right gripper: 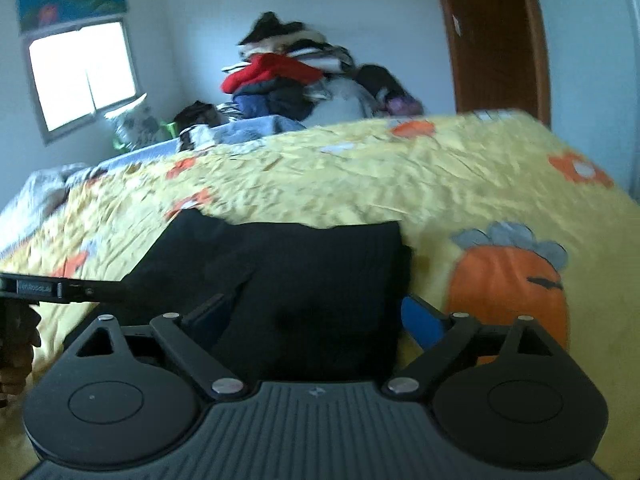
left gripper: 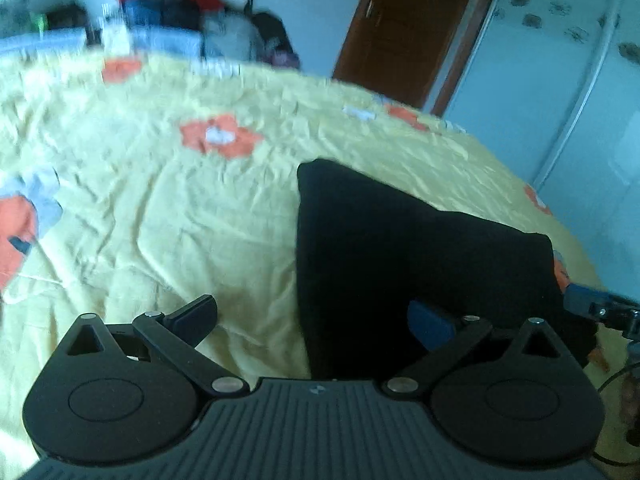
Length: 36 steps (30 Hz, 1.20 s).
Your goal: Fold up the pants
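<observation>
Our right gripper (right gripper: pixel 318 314) and left gripper (left gripper: pixel 312 316) are both wide open, holding nothing. We see the black pants (right gripper: pixel 288 272) already folded small on the bed (right gripper: pixel 400 168), so we think little is left.

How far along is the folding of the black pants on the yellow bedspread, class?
Done: the black pants lie as a compact dark block with straight edges on the yellow bedspread, so a fold looks made. In hand: nothing; the left gripper and right gripper both stand open, pads clear of the cloth. Left: possibly a last fold or smoothing; the blur hides the layers.
</observation>
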Each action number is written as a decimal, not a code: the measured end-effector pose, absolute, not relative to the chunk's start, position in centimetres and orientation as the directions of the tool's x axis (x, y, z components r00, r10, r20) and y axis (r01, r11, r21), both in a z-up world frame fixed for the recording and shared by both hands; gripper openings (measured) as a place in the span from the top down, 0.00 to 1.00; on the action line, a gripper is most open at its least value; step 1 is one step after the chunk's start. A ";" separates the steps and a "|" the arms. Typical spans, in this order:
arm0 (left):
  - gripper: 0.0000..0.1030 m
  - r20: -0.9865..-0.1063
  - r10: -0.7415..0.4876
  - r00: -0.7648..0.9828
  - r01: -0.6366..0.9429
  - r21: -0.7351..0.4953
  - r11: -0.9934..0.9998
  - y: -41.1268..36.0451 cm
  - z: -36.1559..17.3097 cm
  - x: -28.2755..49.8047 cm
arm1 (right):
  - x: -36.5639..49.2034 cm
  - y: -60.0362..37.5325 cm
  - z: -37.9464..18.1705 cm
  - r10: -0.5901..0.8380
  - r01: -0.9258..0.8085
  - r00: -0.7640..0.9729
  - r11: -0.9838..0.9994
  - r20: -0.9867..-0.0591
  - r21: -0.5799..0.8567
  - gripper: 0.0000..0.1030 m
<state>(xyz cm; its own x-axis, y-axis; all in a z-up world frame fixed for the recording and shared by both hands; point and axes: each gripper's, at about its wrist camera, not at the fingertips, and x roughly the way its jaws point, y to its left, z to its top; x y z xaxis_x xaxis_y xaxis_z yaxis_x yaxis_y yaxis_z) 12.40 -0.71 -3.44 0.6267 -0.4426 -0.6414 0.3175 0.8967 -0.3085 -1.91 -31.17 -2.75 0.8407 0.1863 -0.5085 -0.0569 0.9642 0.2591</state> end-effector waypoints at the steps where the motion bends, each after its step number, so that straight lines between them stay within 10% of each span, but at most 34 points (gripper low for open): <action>1: 0.01 -0.649 -0.466 0.602 0.325 -0.335 0.885 -0.5 -3.6 13.0 | -1.5 -32.0 -2.9 0.209 -0.053 0.822 0.954 -0.530 0.294 0.10; 15: 0.05 -0.513 -0.709 0.484 0.537 -0.466 0.703 -3.3 -5.1 16.3 | 3.8 -36.2 -5.7 0.562 -0.179 0.702 0.734 -0.437 0.655 0.10; 16: 0.09 -0.514 -0.707 0.485 0.534 -0.467 0.705 -3.4 -5.0 16.3 | 3.9 -36.3 -6.0 0.568 -0.177 0.706 0.719 -0.422 0.672 0.13; 18: 0.42 -0.529 -0.689 0.495 0.517 -0.458 0.723 -3.4 -5.0 16.3 | 4.2 -35.9 -6.2 0.537 -0.146 0.712 0.743 -0.452 0.653 0.61; 21: 0.75 -0.538 -0.659 0.526 0.471 -0.461 0.752 -2.1 -4.9 16.3 | 4.2 -35.1 -6.3 0.509 -0.127 0.720 0.765 -0.472 0.632 0.69; 36: 0.86 -0.413 -0.563 0.715 0.434 -0.369 0.822 3.9 0.9 14.8 | 7.7 -28.8 0.8 0.593 -0.308 0.728 0.732 -0.345 0.608 0.75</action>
